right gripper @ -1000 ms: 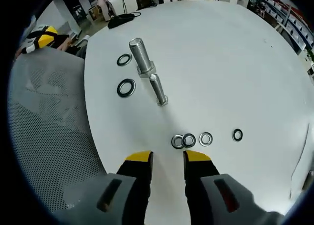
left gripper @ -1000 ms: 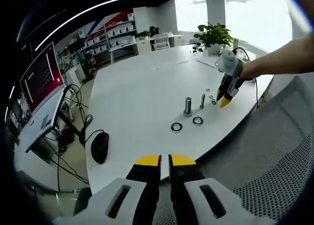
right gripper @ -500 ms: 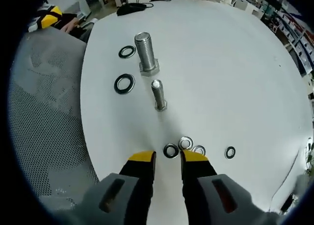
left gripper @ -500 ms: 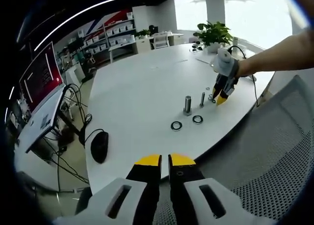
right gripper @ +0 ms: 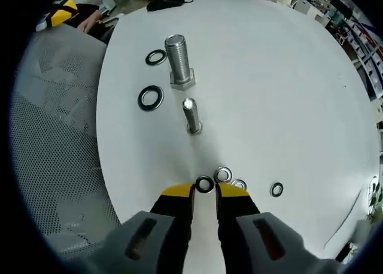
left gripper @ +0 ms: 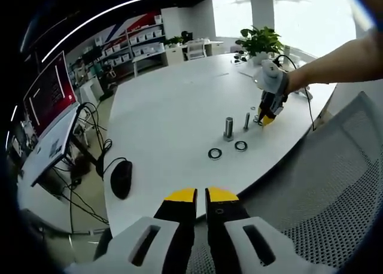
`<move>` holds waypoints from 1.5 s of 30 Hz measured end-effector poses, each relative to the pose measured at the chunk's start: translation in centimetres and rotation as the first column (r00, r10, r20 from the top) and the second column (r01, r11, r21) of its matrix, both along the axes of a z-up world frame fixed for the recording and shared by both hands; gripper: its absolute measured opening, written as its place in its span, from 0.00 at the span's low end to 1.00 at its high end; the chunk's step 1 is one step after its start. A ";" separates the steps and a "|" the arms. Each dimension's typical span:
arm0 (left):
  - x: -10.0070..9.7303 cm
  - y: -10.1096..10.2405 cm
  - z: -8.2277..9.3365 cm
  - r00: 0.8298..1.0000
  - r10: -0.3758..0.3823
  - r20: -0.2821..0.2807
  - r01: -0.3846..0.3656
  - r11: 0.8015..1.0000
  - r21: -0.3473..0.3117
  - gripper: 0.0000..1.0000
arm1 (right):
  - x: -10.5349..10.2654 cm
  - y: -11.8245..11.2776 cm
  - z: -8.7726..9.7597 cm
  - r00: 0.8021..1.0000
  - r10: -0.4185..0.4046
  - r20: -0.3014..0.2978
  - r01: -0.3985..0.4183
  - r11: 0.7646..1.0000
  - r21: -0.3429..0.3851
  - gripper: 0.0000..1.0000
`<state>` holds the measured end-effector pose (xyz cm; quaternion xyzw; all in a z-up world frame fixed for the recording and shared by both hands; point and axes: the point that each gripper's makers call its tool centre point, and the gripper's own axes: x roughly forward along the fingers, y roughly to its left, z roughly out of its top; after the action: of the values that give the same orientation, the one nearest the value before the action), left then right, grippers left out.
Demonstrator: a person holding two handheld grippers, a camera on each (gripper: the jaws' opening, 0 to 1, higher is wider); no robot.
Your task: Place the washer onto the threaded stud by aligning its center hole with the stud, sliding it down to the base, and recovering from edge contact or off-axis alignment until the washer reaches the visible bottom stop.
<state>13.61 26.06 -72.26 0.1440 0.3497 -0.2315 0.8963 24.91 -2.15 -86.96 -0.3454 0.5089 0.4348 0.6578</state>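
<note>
- The dark washer (right gripper: 204,184) lies flat on the white counter (right gripper: 281,76), its hole facing up, so its axis runs straight up from the surface.
- It sits right at the tips of the right gripper (right gripper: 204,191), in the narrow gap between the 2 yellow-tipped fingers (right gripper: 177,192); whether the fingers touch its rim cannot be told.
- The right gripper's fingers stand nearly closed, with only a slim slot between them, and the washer is not lifted.
- Just beyond it lie 2 silver washers (right gripper: 223,174), touching or overlapping each other, and a further small washer (right gripper: 276,189) rests apart to the right in the right gripper view.
- The slim threaded stud (right gripper: 191,115) stands upright on the counter, farther out along the line of the fingers, its long axis vertical.
- Behind that stands the thicker bolt (right gripper: 177,58), also upright on its hex head.
- 2 large dark washers (right gripper: 150,98) lie flat to the left of the stud and bolt in that view.
- In the left gripper view, the left gripper (left gripper: 200,195) hangs off the counter's edge above a mesh chair (left gripper: 335,190), fingers almost together and holding nothing.
- A black mouse (left gripper: 122,178) lies near the counter's edge, and a potted plant (left gripper: 260,45) stands at the far side.
</note>
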 end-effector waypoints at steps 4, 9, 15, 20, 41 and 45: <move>0.0 0.0 0.0 1.000 0.000 0.000 0.000 1.000 0.000 0.03 | 0.0 0.0 0.0 1.000 -0.006 0.002 0.006 1.000 0.002 0.16; 0.0 0.0 0.0 1.000 0.002 0.001 -0.002 1.000 0.000 0.03 | 0.0 0.0 0.0 1.000 -0.007 0.007 0.007 1.000 0.008 0.14; 0.0 0.0 0.0 1.000 0.003 0.001 -0.003 1.000 0.001 0.03 | 0.0 0.0 0.0 1.000 -0.031 0.000 0.031 0.999 0.028 0.14; 0.0 0.0 0.0 1.000 0.004 0.001 -0.004 1.000 0.001 0.03 | -0.2 0.1 0.1 0.999 -0.032 -0.018 0.033 0.999 0.026 0.14; 0.2 0.0 0.2 1.000 0.003 0.011 -0.003 1.000 -0.004 0.03 | -1.8 1.6 3.8 0.998 0.031 -0.050 -0.028 0.998 0.054 0.14; 0.2 0.0 0.2 1.000 0.003 0.012 -0.003 1.000 -0.005 0.03 | -1.9 2.2 4.7 0.998 0.038 -0.050 -0.035 0.998 0.058 0.14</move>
<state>13.80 26.04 -72.10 0.1427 0.3441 -0.2303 0.8990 23.00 0.05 -82.25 -0.3243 0.5064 0.4701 0.6461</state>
